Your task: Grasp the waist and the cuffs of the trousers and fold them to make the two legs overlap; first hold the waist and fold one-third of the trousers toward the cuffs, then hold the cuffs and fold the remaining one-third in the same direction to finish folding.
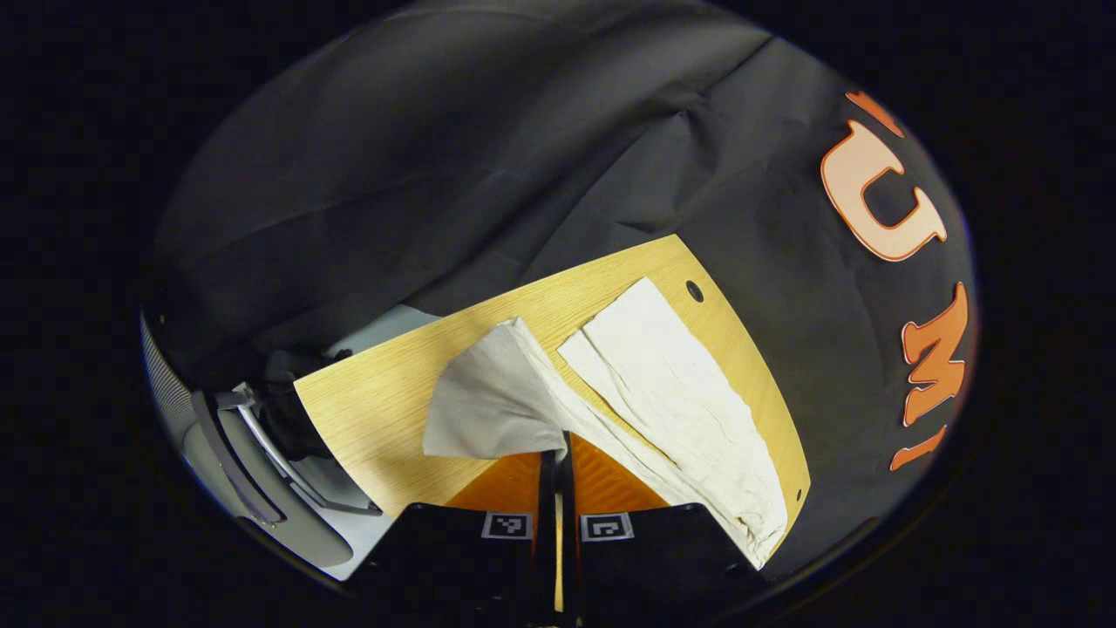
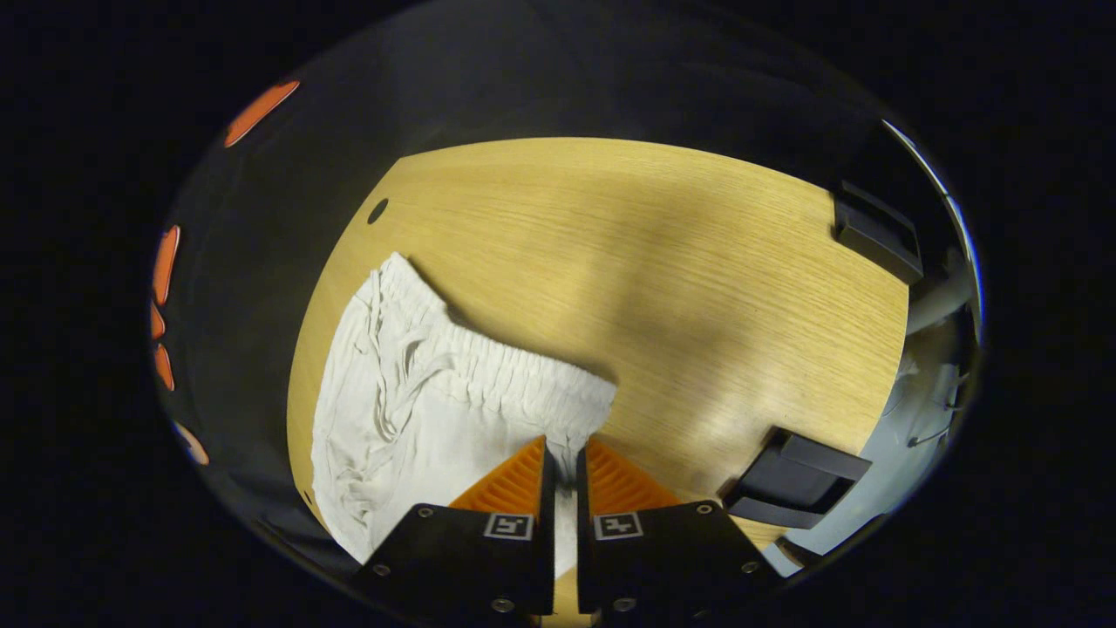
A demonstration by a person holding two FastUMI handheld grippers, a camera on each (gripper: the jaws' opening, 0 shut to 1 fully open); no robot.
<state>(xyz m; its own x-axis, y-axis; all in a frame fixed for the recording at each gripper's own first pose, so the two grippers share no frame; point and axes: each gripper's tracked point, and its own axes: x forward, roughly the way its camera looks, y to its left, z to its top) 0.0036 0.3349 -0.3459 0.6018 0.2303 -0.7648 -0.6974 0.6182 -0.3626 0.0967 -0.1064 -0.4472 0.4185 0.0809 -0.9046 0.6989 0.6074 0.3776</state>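
At six o'clock, your left gripper pinches a trouser cuff, lifted to lay leg over leg. Your right gripper clamps the waistband, anchoring that end on the table.

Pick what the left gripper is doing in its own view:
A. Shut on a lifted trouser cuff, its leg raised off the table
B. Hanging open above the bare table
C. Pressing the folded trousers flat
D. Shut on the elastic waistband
A: the left gripper is closed on the cuff end of the trousers, and that leg rises from the table while the other leg lies flat.
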